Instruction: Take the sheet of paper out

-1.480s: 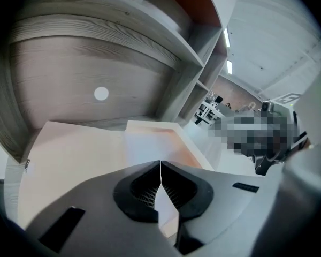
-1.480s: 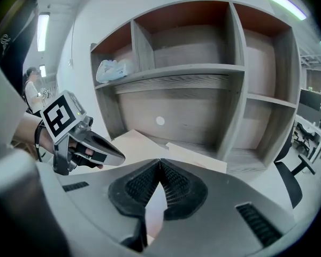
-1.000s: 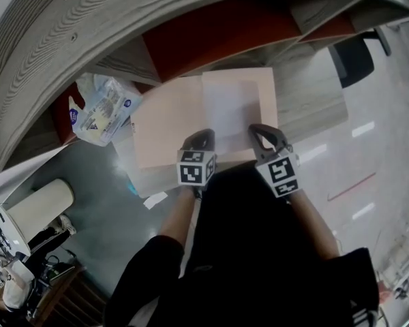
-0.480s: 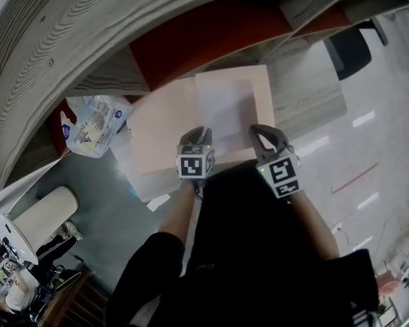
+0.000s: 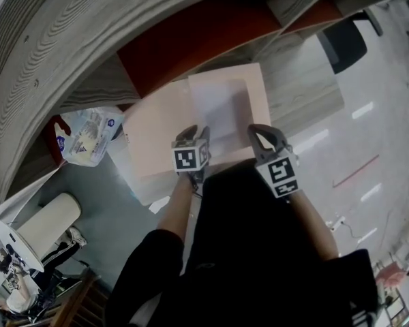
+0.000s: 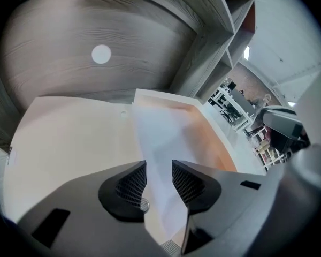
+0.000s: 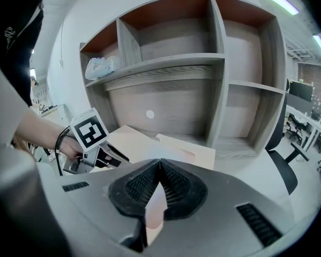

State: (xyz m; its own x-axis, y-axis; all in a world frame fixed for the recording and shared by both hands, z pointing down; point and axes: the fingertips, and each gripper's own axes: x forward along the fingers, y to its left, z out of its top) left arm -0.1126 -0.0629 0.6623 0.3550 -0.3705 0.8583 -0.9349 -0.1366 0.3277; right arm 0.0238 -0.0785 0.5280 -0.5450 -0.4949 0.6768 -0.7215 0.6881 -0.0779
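Observation:
A pale pink folder [image 5: 153,125] lies open on the wooden shelf board [image 5: 300,87], with a white sheet of paper [image 5: 221,107] on its right half. My left gripper [image 5: 191,135] is at the sheet's near left edge. Its jaws are opening, and the sheet [image 6: 160,138] runs through the gap between the pads [image 6: 131,183] without being pressed. My right gripper [image 5: 260,133] is at the sheet's near right corner and is shut on its edge. A strip of the sheet [image 7: 154,210] hangs below the closed pads.
A plastic bag of packets [image 5: 88,136] lies to the left of the folder on the shelf unit [image 7: 219,63]. A black chair [image 5: 344,43] stands at the right. A white cylinder [image 5: 44,216] is on the floor at the lower left.
The left gripper's jaws have parted from the sheet's edge, and the gripper has dipped slightly. The right gripper has stayed shut in the same place.

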